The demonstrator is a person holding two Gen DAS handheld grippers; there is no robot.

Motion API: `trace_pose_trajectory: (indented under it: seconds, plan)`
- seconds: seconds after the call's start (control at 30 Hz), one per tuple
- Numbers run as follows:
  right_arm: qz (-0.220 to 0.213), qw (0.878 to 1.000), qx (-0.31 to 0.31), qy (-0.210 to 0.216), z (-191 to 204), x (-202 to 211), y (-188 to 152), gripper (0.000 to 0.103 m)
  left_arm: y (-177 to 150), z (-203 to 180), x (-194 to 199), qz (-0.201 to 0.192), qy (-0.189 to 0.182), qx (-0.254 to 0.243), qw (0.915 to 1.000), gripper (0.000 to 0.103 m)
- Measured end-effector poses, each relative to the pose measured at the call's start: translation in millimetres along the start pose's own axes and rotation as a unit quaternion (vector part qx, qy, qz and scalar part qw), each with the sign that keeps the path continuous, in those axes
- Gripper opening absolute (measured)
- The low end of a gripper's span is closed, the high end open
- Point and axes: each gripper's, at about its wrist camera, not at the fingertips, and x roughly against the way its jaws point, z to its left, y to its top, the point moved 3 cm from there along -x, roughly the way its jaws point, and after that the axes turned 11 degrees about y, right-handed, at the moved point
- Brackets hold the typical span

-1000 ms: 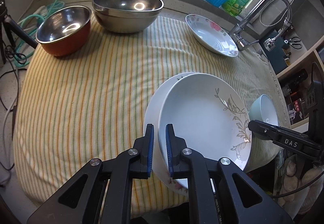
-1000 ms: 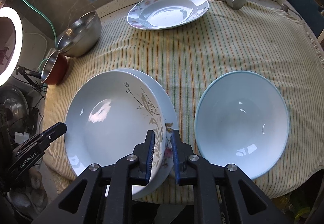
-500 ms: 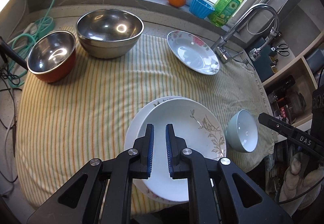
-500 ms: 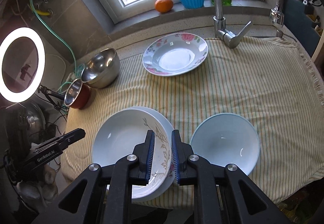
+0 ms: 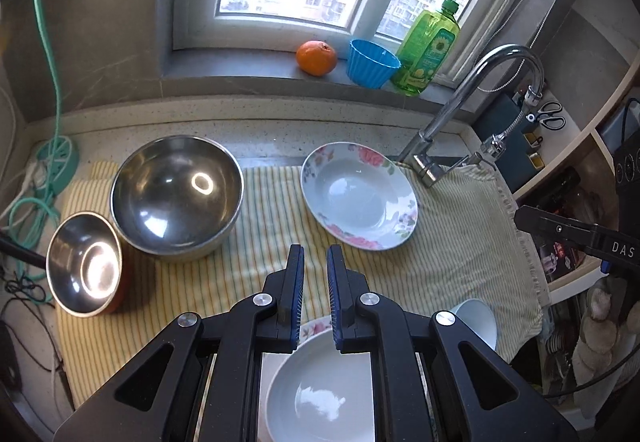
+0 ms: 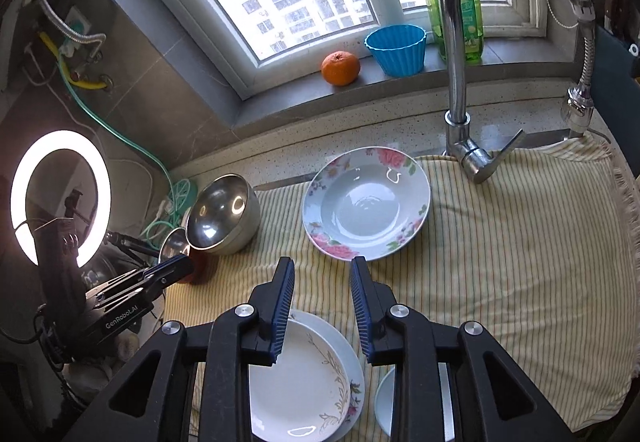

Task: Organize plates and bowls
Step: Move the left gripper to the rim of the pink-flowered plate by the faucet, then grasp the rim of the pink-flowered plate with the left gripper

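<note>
Home kitchen. Evidence: speckled stone counter with chrome gooseneck faucet (image 6: 456,42), green dish-soap bottle (image 5: 428,50) and orange (image 5: 316,57) on the windowsill, scissors (image 5: 550,115) in a holder, striped cloth (image 6: 520,242) under plates, apartment blocks outside window.

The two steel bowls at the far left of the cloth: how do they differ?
The big steel bowl is clearly wider and deeper than the small steel bowl. The big one is bare metal outside; the small one has a red-orange outer wall. The big one sits farther back, the small one nearer the cloth's edge. Both are upright, empty and shiny inside, standing side by side.
</note>
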Motion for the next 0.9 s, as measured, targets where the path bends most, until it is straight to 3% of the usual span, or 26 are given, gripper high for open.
trace_pose_trajectory:
  seconds: [0.17,0.3,0.57,0.9]
  plan:
    - [0.006,1.000,-0.014,0.000,-15,-22,28,0.026,27,-4,-25,0.022,-0.018,0.006,0.9996,0.010]
    - [0.019,0.999,-0.026,-0.016,-37,-46,38,0.026,39,-9,-50,0.037,-0.011,0.000,0.9993,0.010]
    - [0.048,0.996,-0.054,-0.060,-93,-88,41,0.026,56,-14,-105,0.086,-0.009,0.007,0.9962,0.010]
    - [0.059,0.993,-0.086,-0.058,-124,-109,47,0.026,67,-19,-151,0.133,0.009,0.016,0.9909,0.010]
